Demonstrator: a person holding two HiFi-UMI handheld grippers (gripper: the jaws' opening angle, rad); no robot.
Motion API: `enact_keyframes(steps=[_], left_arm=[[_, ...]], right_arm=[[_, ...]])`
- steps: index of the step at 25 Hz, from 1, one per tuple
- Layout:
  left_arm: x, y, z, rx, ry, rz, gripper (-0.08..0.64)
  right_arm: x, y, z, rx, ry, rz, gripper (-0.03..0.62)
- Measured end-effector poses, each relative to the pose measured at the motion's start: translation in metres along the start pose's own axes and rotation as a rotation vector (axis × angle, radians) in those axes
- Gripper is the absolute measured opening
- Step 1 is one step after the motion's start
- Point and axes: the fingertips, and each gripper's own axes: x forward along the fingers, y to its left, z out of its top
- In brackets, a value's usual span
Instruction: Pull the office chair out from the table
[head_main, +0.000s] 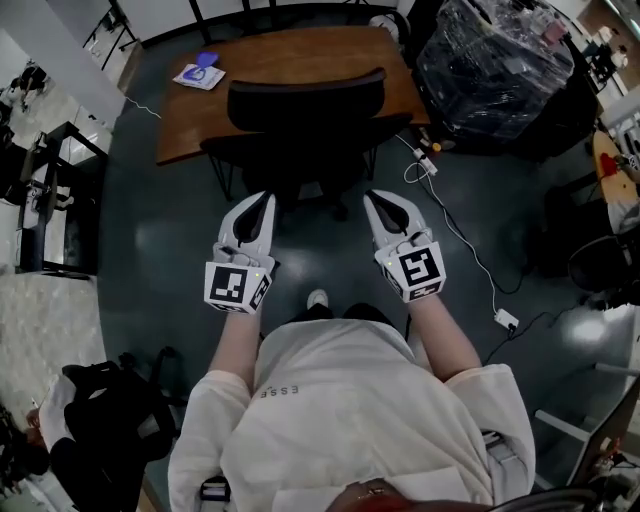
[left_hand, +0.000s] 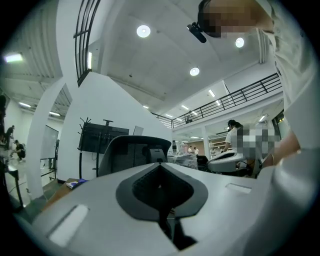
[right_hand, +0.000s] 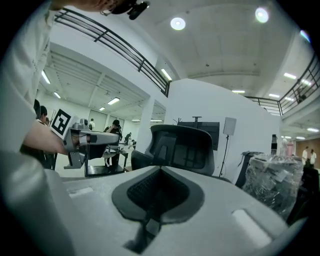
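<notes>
black office chair (head_main: 305, 110) hides nr edge of table (head_main: 300, 55); left gripper (head_main: 263, 197) & right gripper (head_main: 373, 197) fingers shut, empty.

Dark grey floor (head_main: 150, 250) with a white cable (head_main: 470, 255) trailing across; white walls (left_hand: 120, 105), recessed ceiling lights (left_hand: 143, 31), railed balcony (left_hand: 250, 90) overhead.

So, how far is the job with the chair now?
Nothing looks done yet: the office chair stands close against the table. In hand: the left gripper and right gripper, both shut and empty, point at its backrest without touching it. Left: grip the chair and pull it out.
</notes>
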Motion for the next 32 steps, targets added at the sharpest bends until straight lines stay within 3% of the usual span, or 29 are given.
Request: enact_keyframes(steps=[3,7,9,12,13,15,16,17,19,20,24,28,32], left_arm=[[0.022,0.010,0.012,0.042,-0.011,-0.020,0.017],[0.053,0.026,0.038,0.180,-0.004,-0.031,0.017],[0.071,0.033,0.051,0.287,0.013,-0.050,0.017],[0.094,0.034,0.075,0.515,0.051,-0.076,0.017],[0.100,0.035,0.080,0.591,0.068,-0.079,0.017],[0.112,0.040,0.084,0.721,0.117,-0.073,0.015],[0.118,0.044,0.081,0.780,0.158,-0.076,0.008],[0.123,0.048,0.076,0.836,0.213,-0.086,0.028],[0.133,0.057,0.063,0.932,0.335,-0.118,0.207],[0.136,0.061,0.057,0.969,0.386,-0.133,0.256],[0.149,0.063,0.046,1.041,0.480,-0.206,0.263],[0.162,0.063,0.032,1.090,0.550,-0.288,0.217],[0.167,0.061,0.027,1.016,0.572,-0.354,0.202]], right_arm=[[0.023,-0.018,0.018,-0.062,0.000,0.020,-0.012],[0.056,-0.038,0.052,-0.156,0.010,0.086,-0.012],[0.071,-0.048,0.072,-0.240,0.018,0.109,-0.012],[0.090,-0.062,0.098,-0.432,0.030,0.127,-0.012],[0.096,-0.064,0.103,-0.505,0.035,0.138,0.003],[0.106,-0.065,0.107,-0.622,0.038,0.190,0.190],[0.111,-0.065,0.108,-0.659,0.039,0.225,0.213],[0.116,-0.064,0.108,-0.690,0.047,0.257,0.219],[0.128,-0.067,0.104,-0.767,0.086,0.298,0.231],[0.134,-0.069,0.101,-0.817,0.114,0.315,0.239],[0.151,-0.073,0.083,-0.973,0.210,0.388,0.241],[0.165,-0.071,0.078,-1.017,0.240,0.447,0.240],[0.176,-0.066,0.068,-1.045,0.284,0.496,0.218]])
